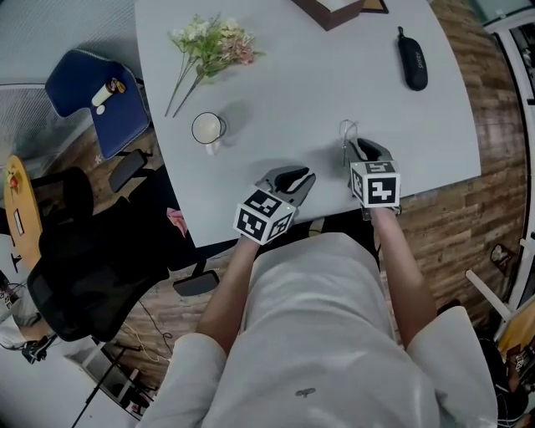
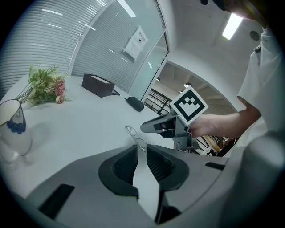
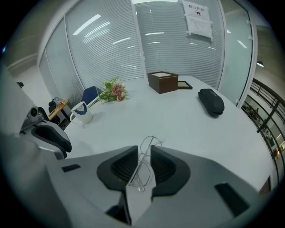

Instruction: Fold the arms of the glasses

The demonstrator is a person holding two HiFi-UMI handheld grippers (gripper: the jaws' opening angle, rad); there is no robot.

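Note:
Thin wire glasses [image 1: 345, 132] lie on the white table [image 1: 292, 92] near its front edge. My right gripper [image 1: 361, 149] is over their near end. In the right gripper view its jaws [image 3: 144, 150] stand apart, and the glasses [image 3: 150, 142] lie in the gap, reaching out past the tips. The pads do not seem to press on the wire. My left gripper [image 1: 303, 177] hovers to the left of the glasses, clear of them. Its jaws [image 2: 140, 149] show a narrow gap with nothing in it. The glasses [image 2: 132, 133] and the right gripper [image 2: 153, 127] lie just ahead of it.
A white mug [image 1: 207, 129] stands left of the grippers, with a bunch of flowers [image 1: 213, 42] behind it. A black glasses case [image 1: 411, 58] lies at the far right and a brown box [image 1: 334, 10] at the back edge. Chairs [image 1: 96, 92] stand left of the table.

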